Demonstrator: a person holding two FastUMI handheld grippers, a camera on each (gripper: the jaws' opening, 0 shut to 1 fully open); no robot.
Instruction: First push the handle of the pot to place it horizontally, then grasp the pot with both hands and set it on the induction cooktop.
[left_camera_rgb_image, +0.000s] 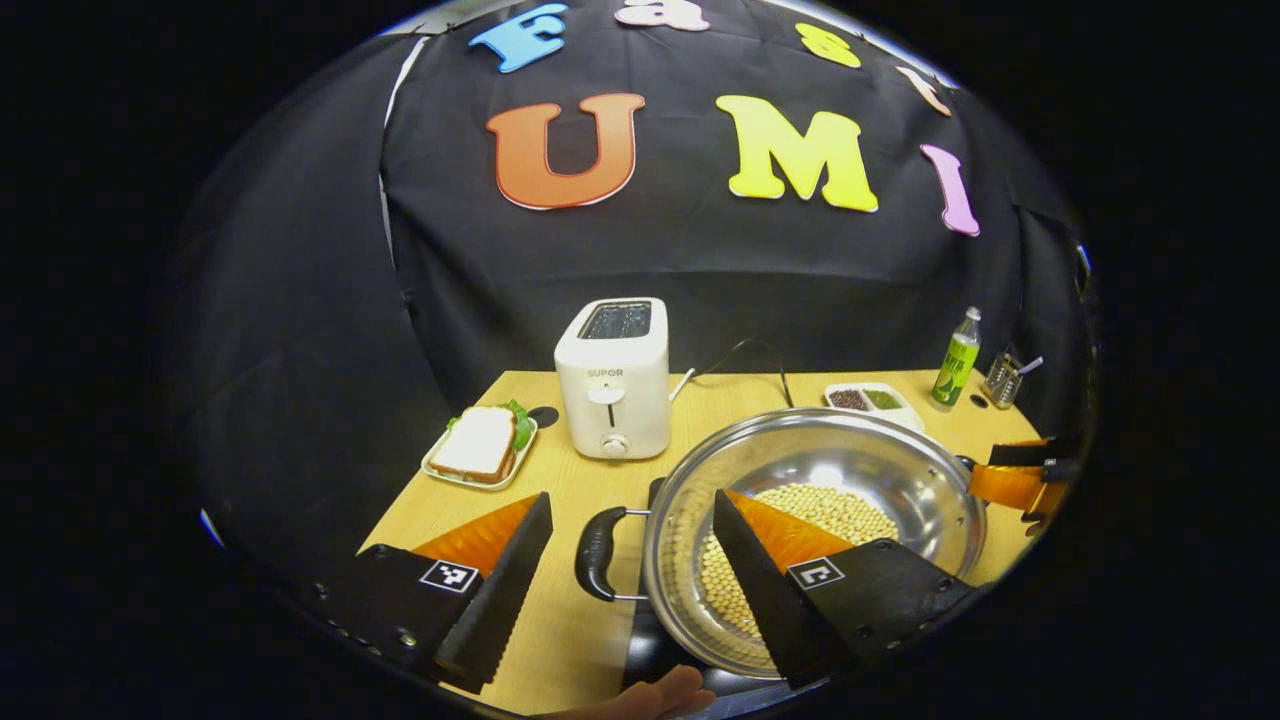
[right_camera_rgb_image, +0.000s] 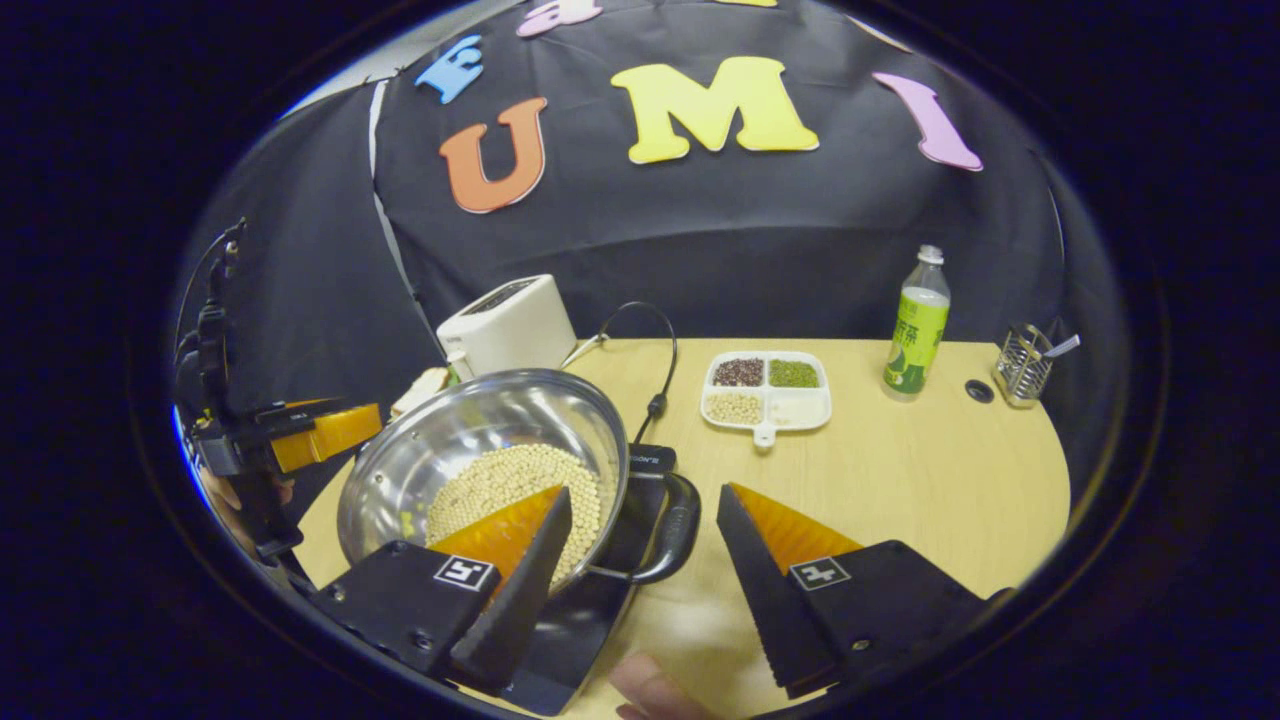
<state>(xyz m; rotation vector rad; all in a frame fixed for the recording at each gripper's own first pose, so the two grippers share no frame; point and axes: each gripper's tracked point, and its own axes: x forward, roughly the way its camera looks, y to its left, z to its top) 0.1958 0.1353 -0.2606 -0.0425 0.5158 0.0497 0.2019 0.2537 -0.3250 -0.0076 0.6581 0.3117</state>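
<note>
The steel pot (left_camera_rgb_image: 860, 470) holds pale beans and rests over the black induction cooktop (left_camera_rgb_image: 648, 640). In the left gripper view, my left gripper (left_camera_rgb_image: 632, 497) is open, its fingers on either side of the pot's black left handle (left_camera_rgb_image: 597, 553) without touching it. One finger reaches over the rim above the beans. The right gripper (left_camera_rgb_image: 1020, 480) shows at the pot's far side. In the right gripper view, my right gripper (right_camera_rgb_image: 643, 491) is open astride the pot's (right_camera_rgb_image: 480, 430) other black handle (right_camera_rgb_image: 680, 530), above the cooktop (right_camera_rgb_image: 590, 620). The left gripper (right_camera_rgb_image: 310, 430) appears beyond the pot.
A white toaster (left_camera_rgb_image: 612, 378) and a sandwich plate (left_camera_rgb_image: 480, 448) stand at the back left. A divided dish of beans (right_camera_rgb_image: 765, 390), a green bottle (right_camera_rgb_image: 916, 325) and a metal holder (right_camera_rgb_image: 1025, 365) sit toward the right. A black cable (right_camera_rgb_image: 650, 350) runs behind the pot.
</note>
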